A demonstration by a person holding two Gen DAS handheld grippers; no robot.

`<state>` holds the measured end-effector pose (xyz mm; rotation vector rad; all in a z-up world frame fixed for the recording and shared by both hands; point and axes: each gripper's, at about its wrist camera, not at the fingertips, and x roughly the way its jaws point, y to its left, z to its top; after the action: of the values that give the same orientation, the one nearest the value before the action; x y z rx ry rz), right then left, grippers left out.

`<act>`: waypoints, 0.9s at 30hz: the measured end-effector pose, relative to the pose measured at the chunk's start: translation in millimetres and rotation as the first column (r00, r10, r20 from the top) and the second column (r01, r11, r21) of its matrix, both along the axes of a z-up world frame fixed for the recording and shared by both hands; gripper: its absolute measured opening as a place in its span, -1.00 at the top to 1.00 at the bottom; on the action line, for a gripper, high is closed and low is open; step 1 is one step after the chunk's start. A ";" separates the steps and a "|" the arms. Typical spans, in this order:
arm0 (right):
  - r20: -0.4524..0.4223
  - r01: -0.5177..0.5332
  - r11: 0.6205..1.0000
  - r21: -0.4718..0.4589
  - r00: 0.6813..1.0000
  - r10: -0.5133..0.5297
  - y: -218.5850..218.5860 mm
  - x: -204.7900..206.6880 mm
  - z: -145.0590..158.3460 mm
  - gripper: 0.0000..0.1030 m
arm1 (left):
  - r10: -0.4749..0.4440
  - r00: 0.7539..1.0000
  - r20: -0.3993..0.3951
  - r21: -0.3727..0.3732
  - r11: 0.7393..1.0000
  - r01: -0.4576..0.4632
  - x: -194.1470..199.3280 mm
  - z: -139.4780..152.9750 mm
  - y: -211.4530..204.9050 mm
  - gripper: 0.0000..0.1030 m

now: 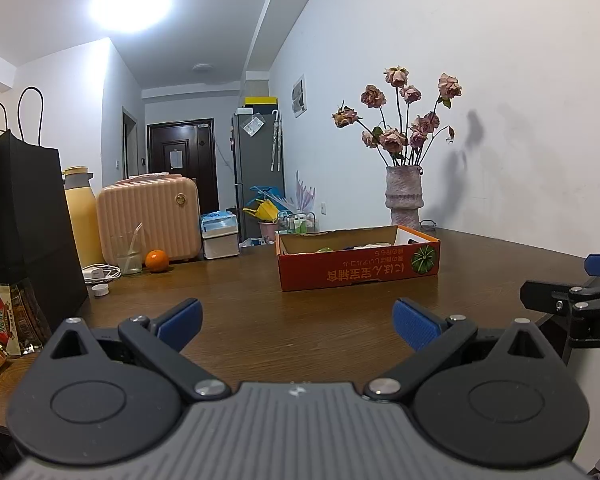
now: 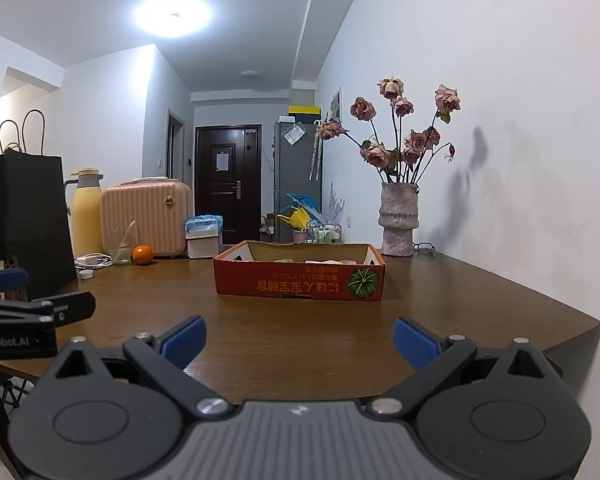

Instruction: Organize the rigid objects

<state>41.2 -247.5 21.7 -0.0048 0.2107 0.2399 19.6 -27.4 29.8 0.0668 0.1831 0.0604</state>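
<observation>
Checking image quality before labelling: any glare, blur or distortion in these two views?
Left wrist: ceiling light blown out, tongs body soft up close, walls bowed by fisheye. Right wrist: same light flare, vase shadows smeared on the wall, box sharp.

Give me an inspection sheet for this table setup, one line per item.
Surface: brown wooden table, bare in front of both grippers.
Job's things: orange cardboard box, open-topped; contents barely visible over its rim.
Clutter: black paper bag, yellow flask, pink case, glass, orange, vase of dried roses, snack packets.
Grippers: left gripper open, empty; right gripper open, empty.
Cables: white charger and cord by the bag.
Surroundings: dark door, grey fridge.
</observation>
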 end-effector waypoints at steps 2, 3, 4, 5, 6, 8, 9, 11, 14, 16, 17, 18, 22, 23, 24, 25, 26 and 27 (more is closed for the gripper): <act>0.001 0.003 1.000 0.003 1.000 -0.003 -1.0 0.1 -0.2 -0.97 | 0.000 1.000 0.000 0.001 1.000 0.000 0.0 -0.1 0.0 -1.00; 0.001 0.003 1.000 0.005 1.000 -0.003 -1.5 0.1 -0.2 -0.99 | 0.001 1.000 0.000 0.000 1.000 -0.001 0.1 -0.1 0.1 -1.00; 0.001 0.004 1.000 0.007 1.000 -0.004 -1.8 0.2 -0.4 -0.99 | 0.001 1.000 0.000 0.000 1.000 -0.001 0.0 -0.2 -0.1 -1.00; 0.001 0.005 1.000 0.008 1.000 -0.005 -2.1 0.3 -0.6 -1.00 | 0.001 1.000 -0.001 0.000 1.000 -0.001 0.0 -0.1 -0.2 -1.00; 0.000 0.004 1.000 0.007 1.000 -0.004 -2.2 0.3 -0.6 -1.00 | 0.000 1.000 0.000 0.000 1.000 0.000 0.0 0.0 0.0 -1.00; 0.002 0.002 1.000 0.006 1.000 -0.002 -2.1 0.2 -0.5 -1.00 | 0.000 1.000 0.000 0.000 1.000 0.000 0.1 0.0 -0.1 -1.00; 0.002 0.002 1.000 0.006 1.000 -0.003 -2.3 0.4 -0.6 -1.00 | 0.000 1.000 -0.001 0.000 1.000 0.000 0.1 -0.1 -0.1 -1.00; 0.002 0.002 1.000 0.007 1.000 -0.002 -2.5 0.3 -0.6 -1.00 | 0.001 1.000 -0.001 -0.001 1.000 -0.001 0.0 -0.2 -0.1 -1.00; 0.000 0.001 1.000 0.007 1.000 -0.001 -2.4 0.3 -0.9 -1.00 | 0.001 1.000 -0.001 0.000 1.000 -0.001 0.1 0.0 -0.2 -1.00; 0.000 -0.001 1.000 0.006 1.000 0.001 -2.0 0.0 -1.3 -1.00 | 0.001 1.000 -0.001 -0.001 1.000 -0.001 0.1 -0.1 0.0 -1.00; 0.000 -0.001 1.000 0.006 1.000 0.001 -2.3 -0.2 -1.4 -1.00 | 0.002 1.000 -0.002 -0.002 1.000 -0.002 -0.1 -0.2 0.0 -1.00; 0.000 -0.001 1.000 0.006 1.000 0.001 -2.2 -0.3 -1.4 -1.00 | 0.002 1.000 -0.003 -0.002 1.000 -0.002 -0.6 -0.7 -0.3 -1.00; -0.002 0.001 1.000 0.006 1.000 -0.001 -1.8 0.3 -1.6 -1.00 | 0.000 1.000 -0.003 -0.002 1.000 0.000 -0.9 -1.1 -0.6 -1.00; -0.002 0.001 1.000 0.006 1.000 -0.001 -1.8 0.2 -1.7 -1.00 | -0.001 1.000 -0.003 -0.002 1.000 0.001 -1.1 -1.5 -0.9 -1.00; -0.002 0.001 1.000 0.007 1.000 -0.001 -2.2 0.4 -1.6 -1.00 | 0.000 1.000 -0.004 -0.003 1.000 0.000 -0.8 -1.3 -0.6 -1.00; -0.001 0.002 1.000 0.007 1.000 -0.002 -2.1 0.4 -1.7 -1.00 | 0.001 1.000 -0.004 -0.004 1.000 -0.001 -0.8 -1.5 -0.6 -1.00; -0.002 0.002 1.000 0.007 1.000 -0.002 -2.2 0.5 -1.7 -1.00 | 0.002 1.000 -0.005 -0.004 1.000 -0.002 -0.8 -1.5 -1.1 -1.00; -0.003 0.001 1.000 0.007 1.000 -0.001 -2.2 0.5 -1.7 -1.00 | 0.000 1.000 -0.006 -0.003 1.000 0.000 -0.8 -1.5 -1.0 -1.00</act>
<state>41.7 -249.7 20.0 0.0029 0.2126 0.2397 18.8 -28.4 28.3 0.0636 0.1888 0.0604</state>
